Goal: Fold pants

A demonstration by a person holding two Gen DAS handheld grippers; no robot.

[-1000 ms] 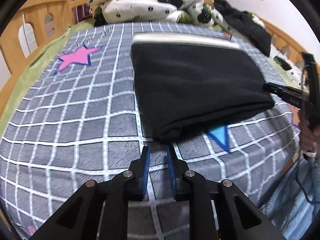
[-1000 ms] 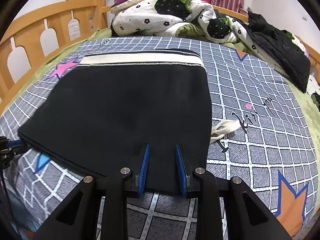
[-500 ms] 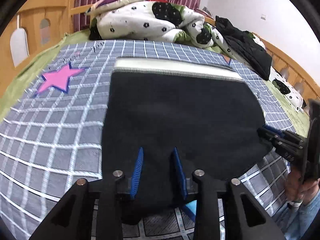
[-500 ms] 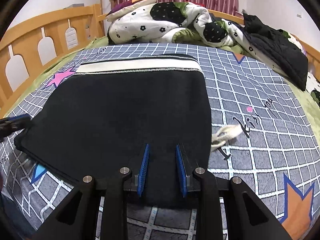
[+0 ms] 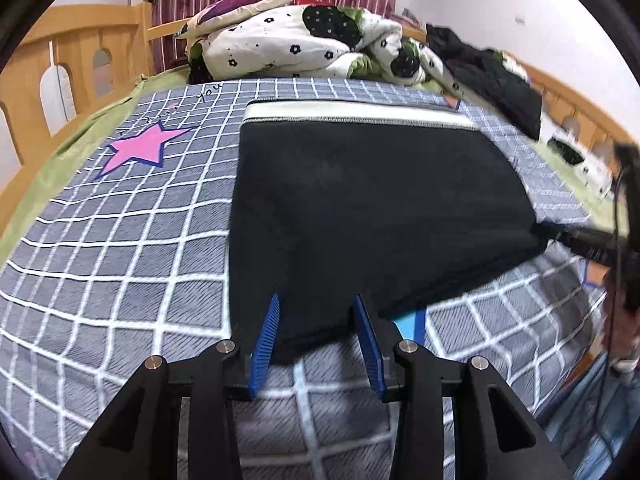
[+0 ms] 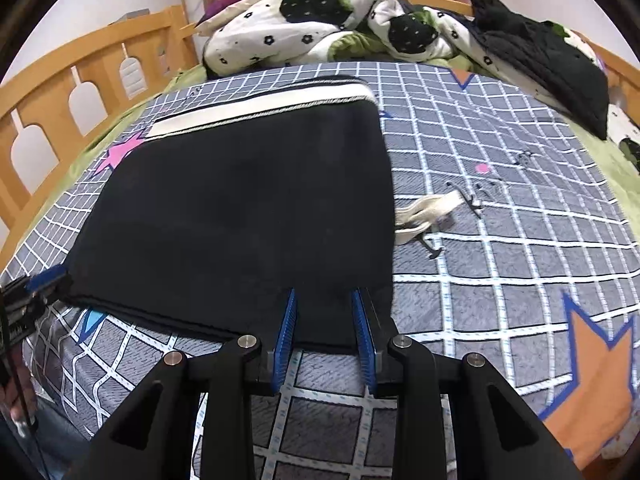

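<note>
The black pants (image 5: pixel 372 208) lie folded into a thick rectangle on the checked bedspread, with a cream waistband (image 5: pixel 356 114) along the far edge. They also fill the right wrist view (image 6: pixel 240 216). My left gripper (image 5: pixel 318 308) is open, its blue pads straddling the near left corner of the fold. My right gripper (image 6: pixel 324 300) is open, its pads straddling the near right corner. The right gripper shows at the right of the left view (image 5: pixel 576 236); the left gripper shows at the left of the right view (image 6: pixel 36 292).
A cream drawstring (image 6: pixel 428 212) pokes out beside the pants on the right. A bundled flowered duvet (image 5: pixel 304 40) and a black jacket (image 6: pixel 552 56) lie at the head of the bed. Wooden rails (image 6: pixel 80 96) border the bed.
Both grippers have moved forward onto the near edge of the folded pants. The left gripper's jaws have opened wider, and it has come from in front of the fold to over its corner.
</note>
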